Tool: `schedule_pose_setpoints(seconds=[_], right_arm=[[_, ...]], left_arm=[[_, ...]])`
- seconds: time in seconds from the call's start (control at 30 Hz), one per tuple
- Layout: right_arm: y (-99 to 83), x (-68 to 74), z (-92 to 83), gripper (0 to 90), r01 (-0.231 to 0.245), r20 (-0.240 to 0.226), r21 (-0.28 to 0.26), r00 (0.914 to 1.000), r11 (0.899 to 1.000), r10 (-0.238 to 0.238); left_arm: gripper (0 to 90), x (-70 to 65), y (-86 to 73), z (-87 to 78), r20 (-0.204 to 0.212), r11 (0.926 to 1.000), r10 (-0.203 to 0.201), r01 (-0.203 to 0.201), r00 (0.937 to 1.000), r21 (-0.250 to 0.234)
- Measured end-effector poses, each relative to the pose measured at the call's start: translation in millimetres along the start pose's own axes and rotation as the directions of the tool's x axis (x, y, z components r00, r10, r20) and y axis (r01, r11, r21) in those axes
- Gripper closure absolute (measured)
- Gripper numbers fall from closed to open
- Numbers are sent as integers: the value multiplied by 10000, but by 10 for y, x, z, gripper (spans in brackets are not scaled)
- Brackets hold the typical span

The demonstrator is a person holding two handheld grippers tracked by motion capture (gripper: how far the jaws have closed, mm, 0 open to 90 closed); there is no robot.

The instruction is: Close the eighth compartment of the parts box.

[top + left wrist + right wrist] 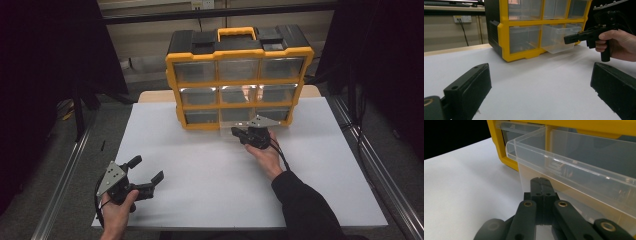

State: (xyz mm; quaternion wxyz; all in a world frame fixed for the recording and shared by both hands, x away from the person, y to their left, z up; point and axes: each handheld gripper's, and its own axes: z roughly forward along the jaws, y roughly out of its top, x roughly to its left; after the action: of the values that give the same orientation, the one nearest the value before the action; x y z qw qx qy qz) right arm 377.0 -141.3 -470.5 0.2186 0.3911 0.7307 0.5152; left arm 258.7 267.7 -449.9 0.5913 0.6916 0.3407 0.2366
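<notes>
A yellow and black drawer cabinet [239, 75] with clear drawers stands at the back of the white table [200, 165]. Its bottom middle clear drawer [235, 116] is pulled partly out; the left gripper view shows the drawer [556, 37] sticking out of the yellow frame [504, 32]. My right gripper [237, 132] is at the drawer's front with its jaws shut on the front wall. In the right gripper view the closed right gripper [541, 181] meets the clear drawer [574, 170]. My left gripper [147, 169] rests open near the table's front left, with nothing between its jaws.
Metal rails run along both sides of the table, and dark curtains hang left and right. A wall socket and cable [461, 21] sit behind the cabinet. The right hand and its gripper [566, 39] show far right in the left gripper view.
</notes>
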Motion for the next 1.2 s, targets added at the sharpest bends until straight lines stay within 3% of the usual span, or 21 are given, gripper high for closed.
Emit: schedule_pose_setpoints(seconds=[0.57,1.13,1.2], right_arm=[[-1,-32,61,900,-182,168,-116,9997,9998,184],[56,-60,128,900,-346,213,-150,9992,9993,349],[60,-55,146,900,-343,260,-146,9991,9993,347]], left_arm=[[30,0,5,-2,34,9999,132,-132,9999,14],[30,3,5,-2,47,10000,80,-80,10000,-60],[30,-8,3,5,38,9998,-74,74,10000,-160]])
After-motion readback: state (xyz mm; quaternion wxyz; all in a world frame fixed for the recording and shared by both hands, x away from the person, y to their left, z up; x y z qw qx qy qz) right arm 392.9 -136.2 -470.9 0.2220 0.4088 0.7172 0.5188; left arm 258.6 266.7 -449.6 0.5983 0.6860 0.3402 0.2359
